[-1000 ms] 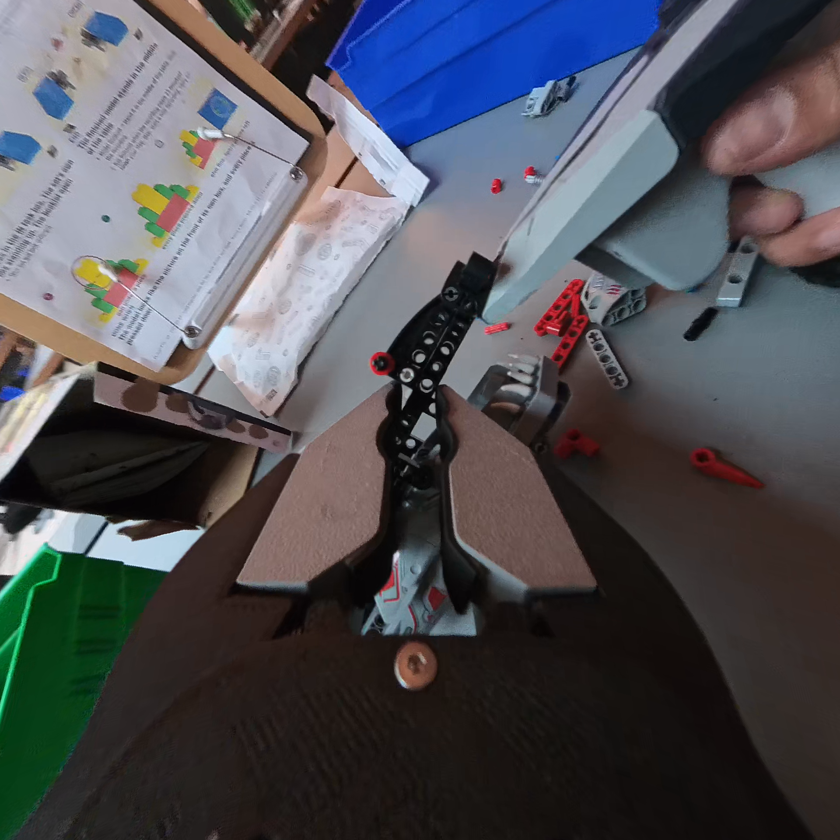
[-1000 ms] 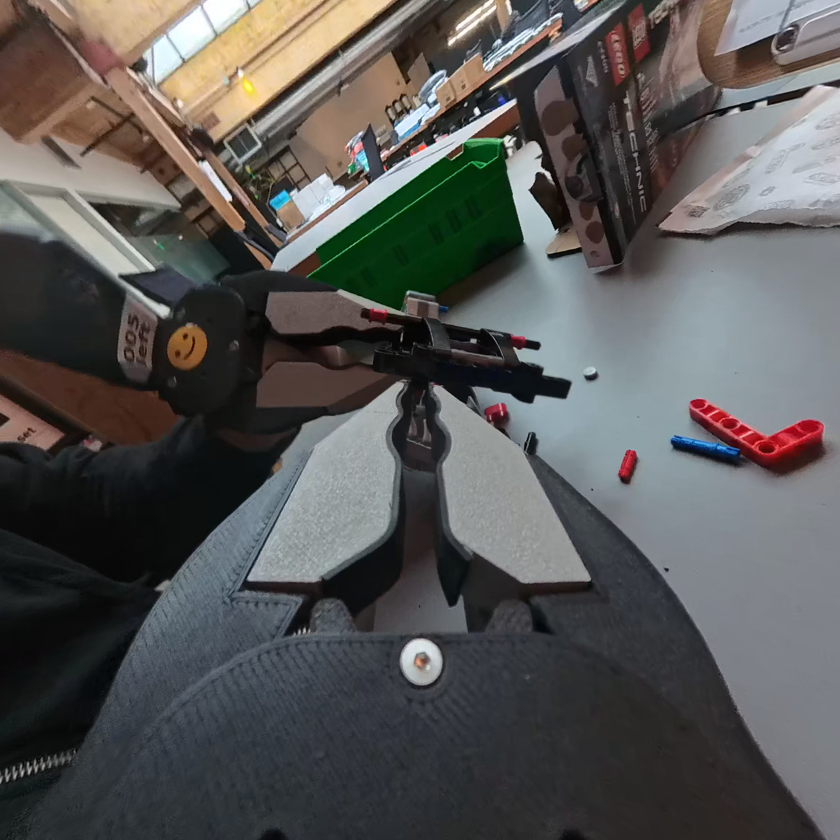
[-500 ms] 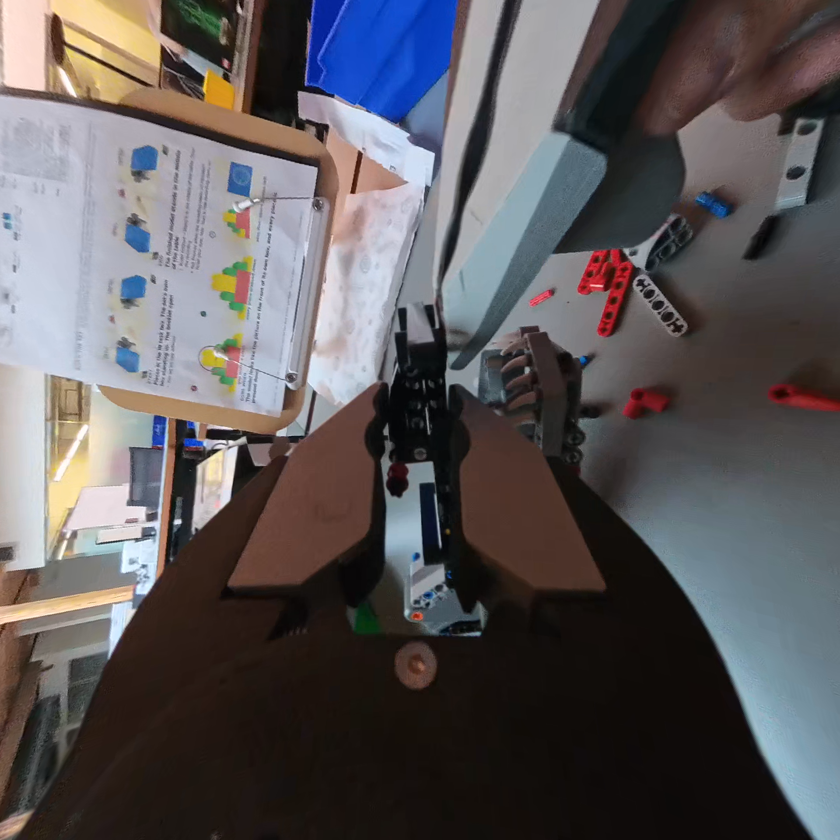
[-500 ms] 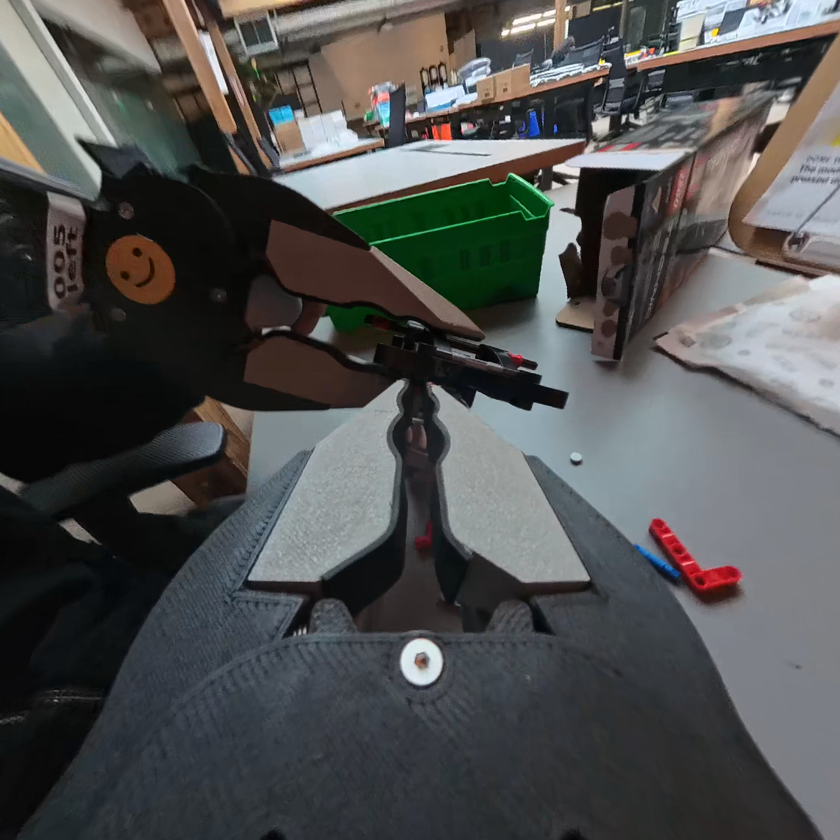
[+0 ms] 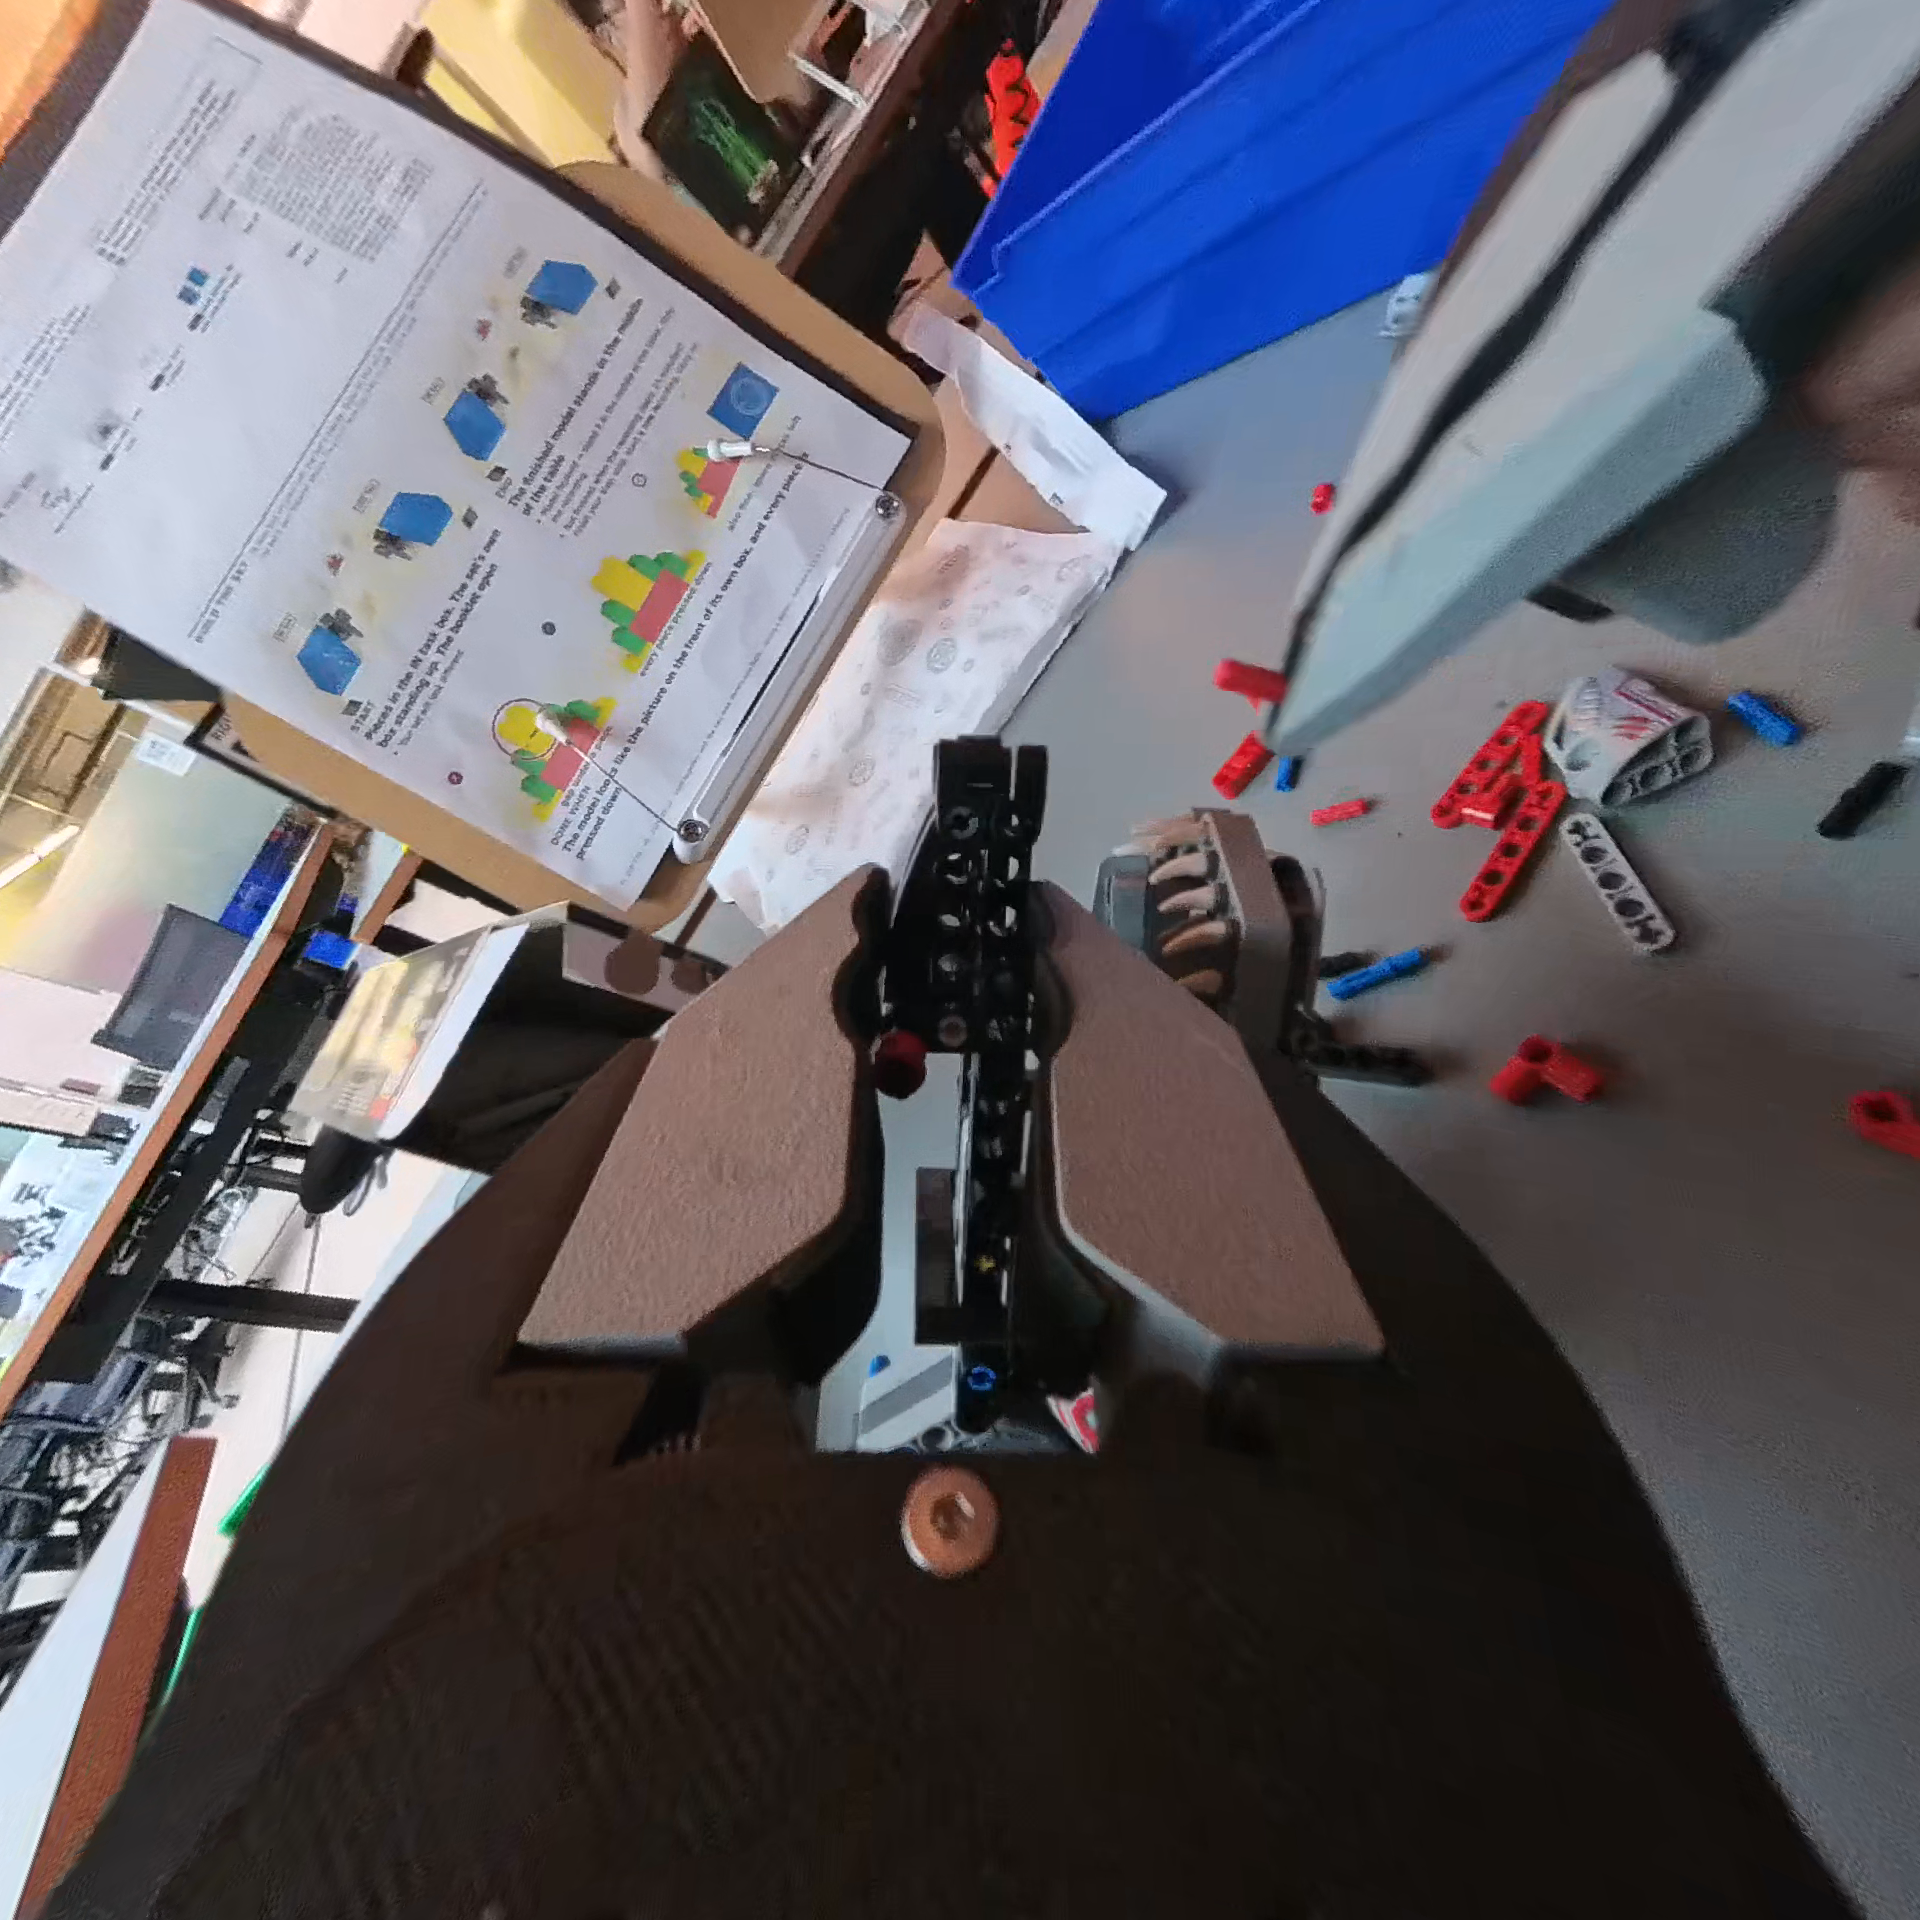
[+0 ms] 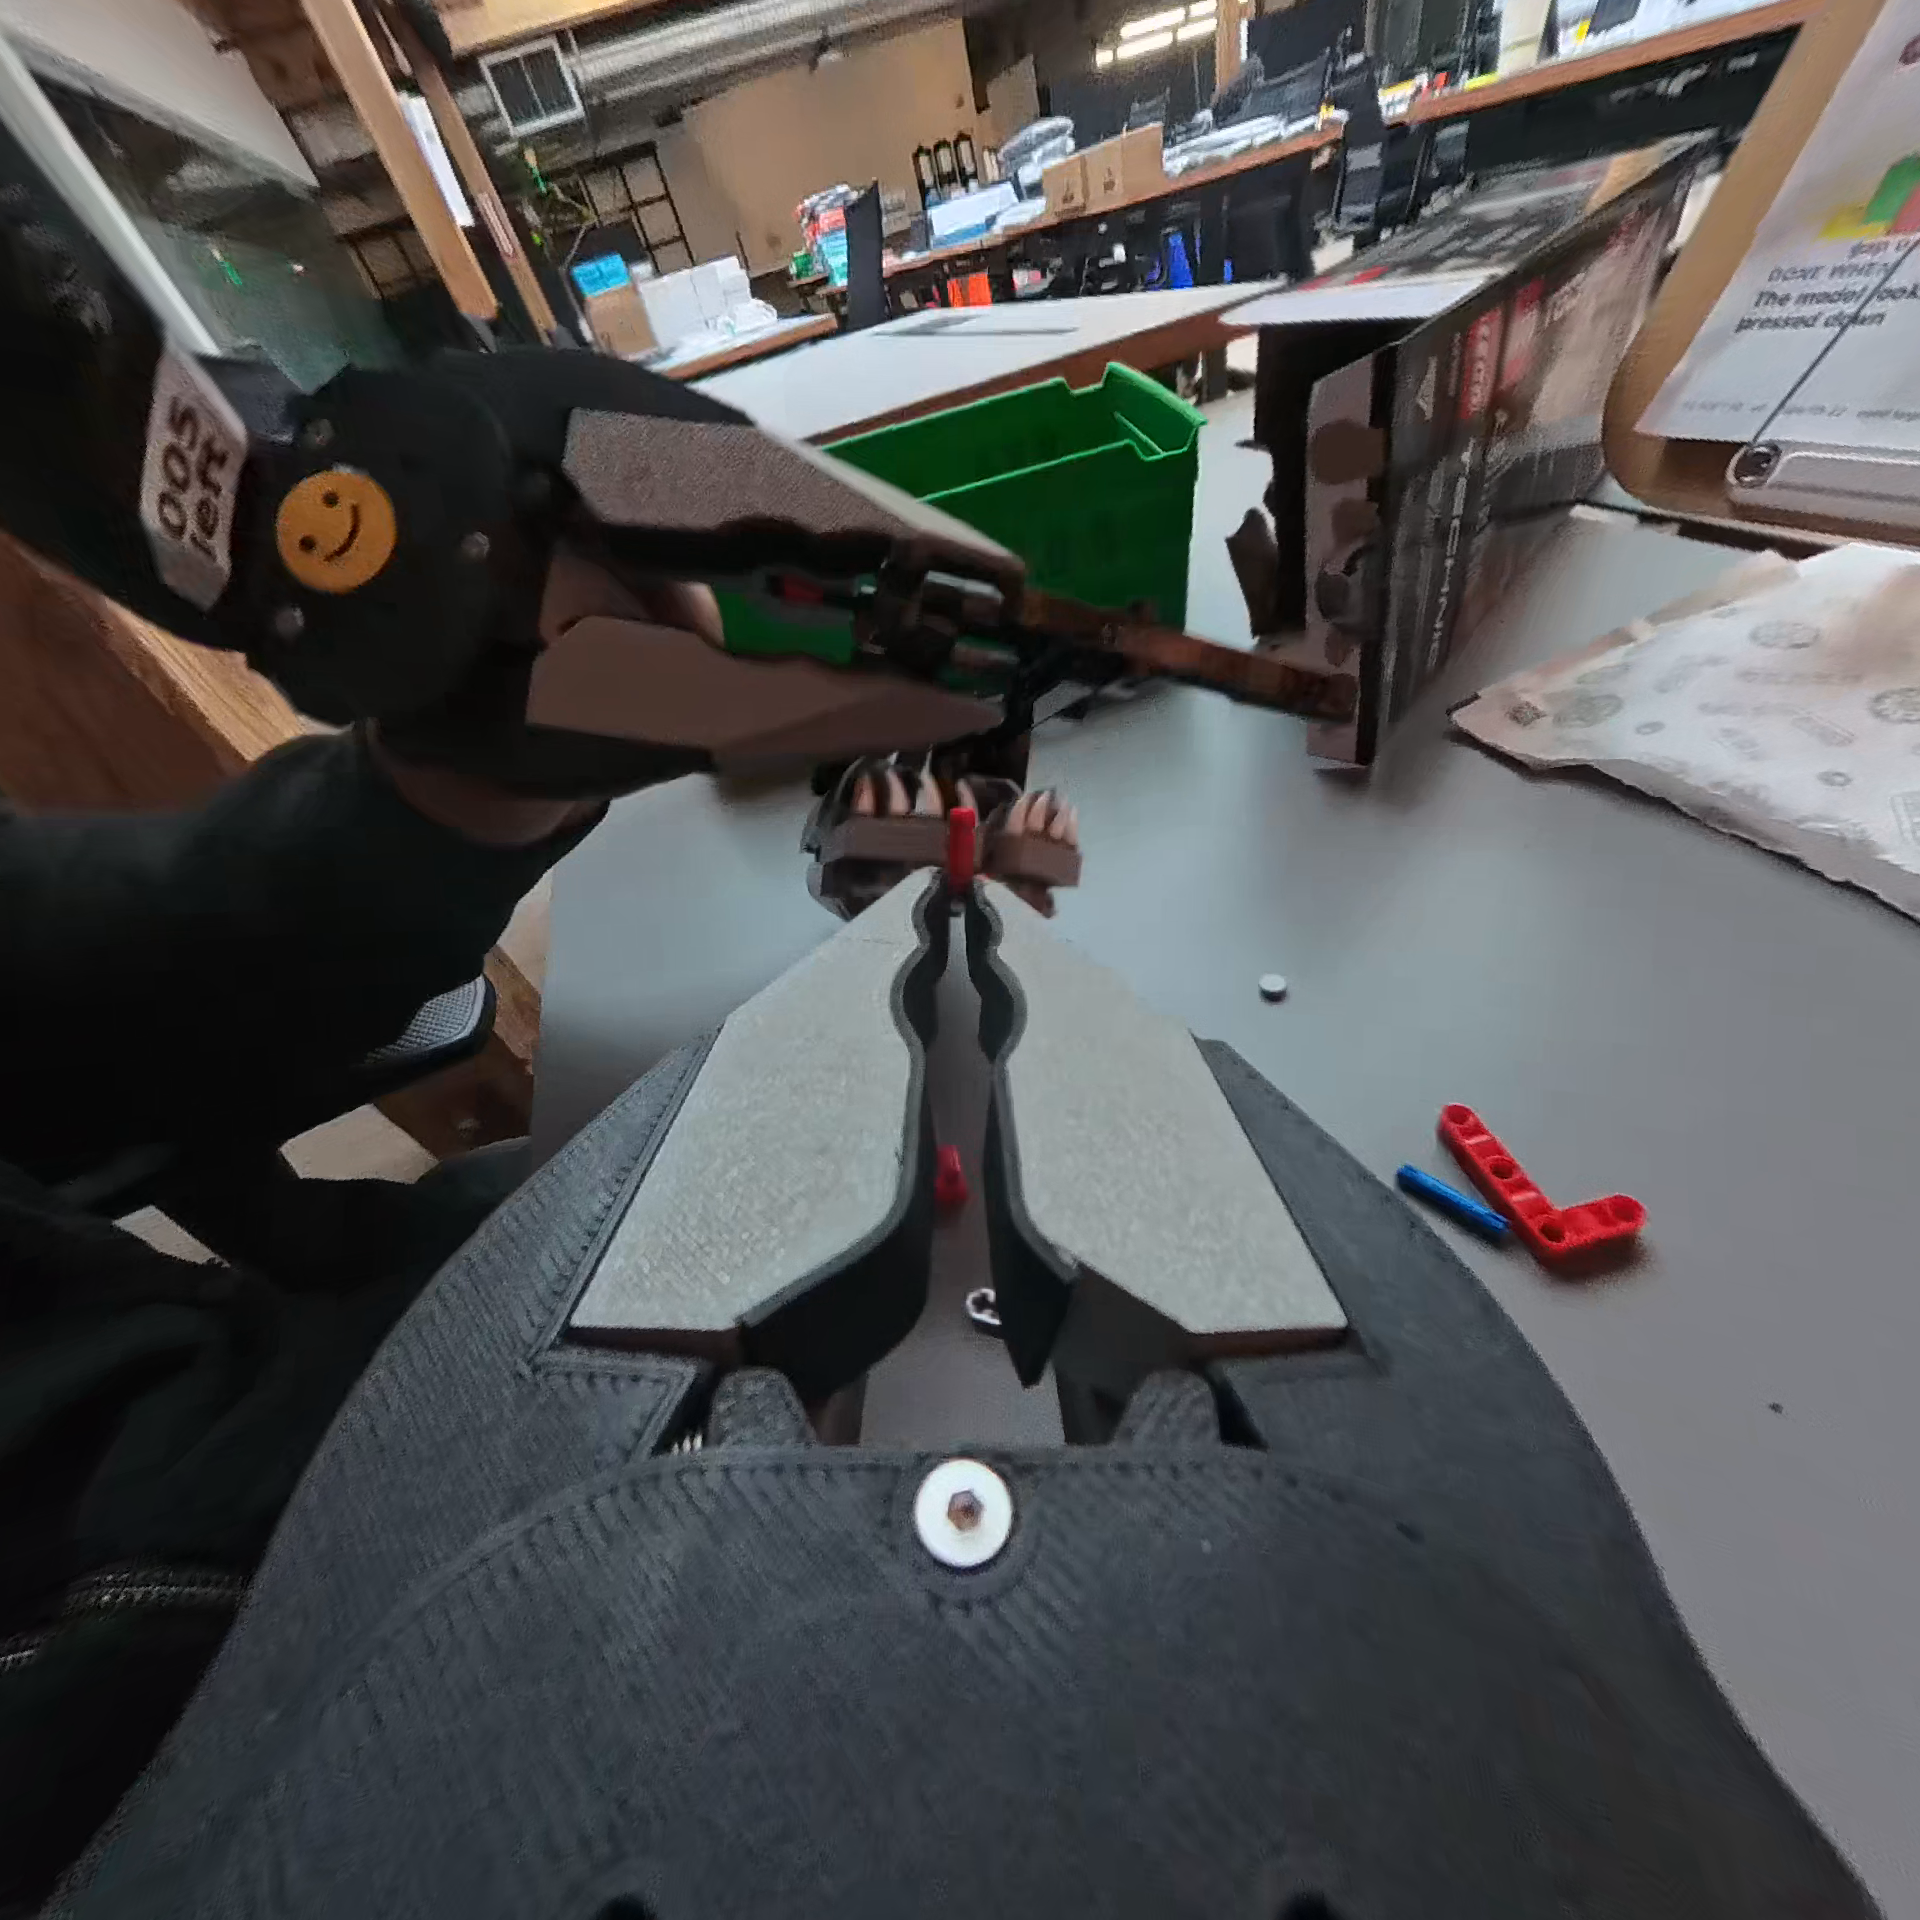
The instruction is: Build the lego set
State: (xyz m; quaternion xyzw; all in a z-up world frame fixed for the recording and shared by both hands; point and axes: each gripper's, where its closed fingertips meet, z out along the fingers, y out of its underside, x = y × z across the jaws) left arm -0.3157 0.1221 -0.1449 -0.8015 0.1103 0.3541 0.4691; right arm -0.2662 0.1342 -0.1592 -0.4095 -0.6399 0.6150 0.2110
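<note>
My left gripper [image 5: 958, 920] is shut on a black beam assembly [image 5: 971, 883] with a red pin [image 5: 898, 1060] on its side, held above the table. It also shows in the right wrist view [image 6: 1006, 649], with the assembly [image 6: 1164, 655] blurred and sticking out to the right. My right gripper [image 6: 958, 896] is shut on a small red pin [image 6: 961, 836], just below the left gripper and apart from the assembly. Its tip shows in the left wrist view [image 5: 1304, 696]. A grey toothed piece [image 6: 1023, 831] [image 5: 1205, 914] sits on the table behind the pin.
Loose parts lie on the grey table: red beams [image 5: 1496, 810], a grey panel [image 5: 1621, 738], blue pins [image 5: 1377, 971], a red L-beam [image 6: 1538, 1195]. A green bin [image 6: 1039, 488], the set's box [image 6: 1455, 468], a paper bag [image 6: 1714, 707], a blue bin [image 5: 1247, 208] and an instruction board [image 5: 416, 468] stand around. The grippers' ends are close to 6 cm from one another.
My right gripper has come off the underside of the black assembly and now shows a red pin in its tips. My left gripper has swung the assembly up and closer.
</note>
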